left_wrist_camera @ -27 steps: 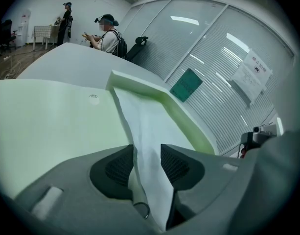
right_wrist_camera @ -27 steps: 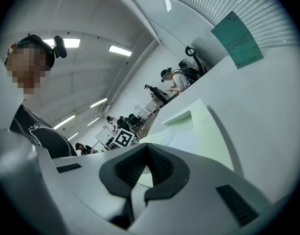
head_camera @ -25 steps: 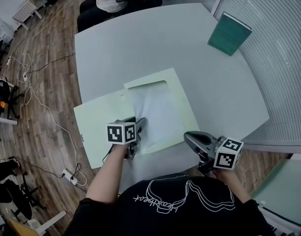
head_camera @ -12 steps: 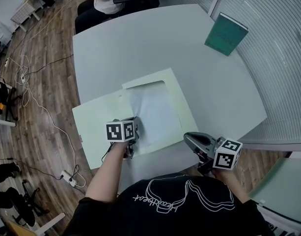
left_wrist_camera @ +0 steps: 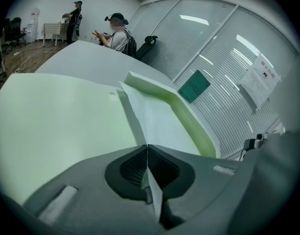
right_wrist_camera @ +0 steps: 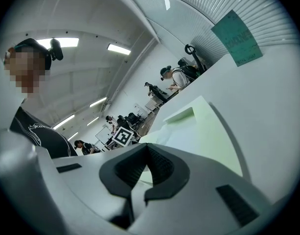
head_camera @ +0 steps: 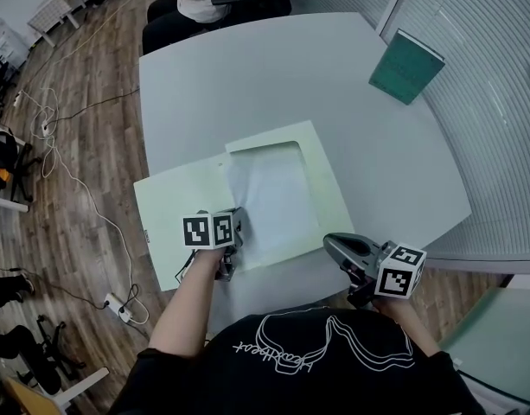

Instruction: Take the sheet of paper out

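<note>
White paper, the sheet (head_camera: pixel 273 193) lies in the right half of the open pale green folder (head_camera: pixel 174 206), tucked under its windowed flap. My left claw (head_camera: pixel 237 232) is clamped on the sheet's near left corner, beside the folder's crease; I judge that this free corner lets me draw the sheet out toward me. My right claw (head_camera: pixel 335 243) hangs just off the folder's near right corner, jaws together and empty, probably kept close to steady the folder on the grey table (head_camera: pixel 247 85).

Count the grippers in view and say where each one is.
2. The left gripper is at the green folder's near edge, jaws shut on the white sheet of paper. The right gripper is by the folder's near right corner, jaws shut, empty.
</note>
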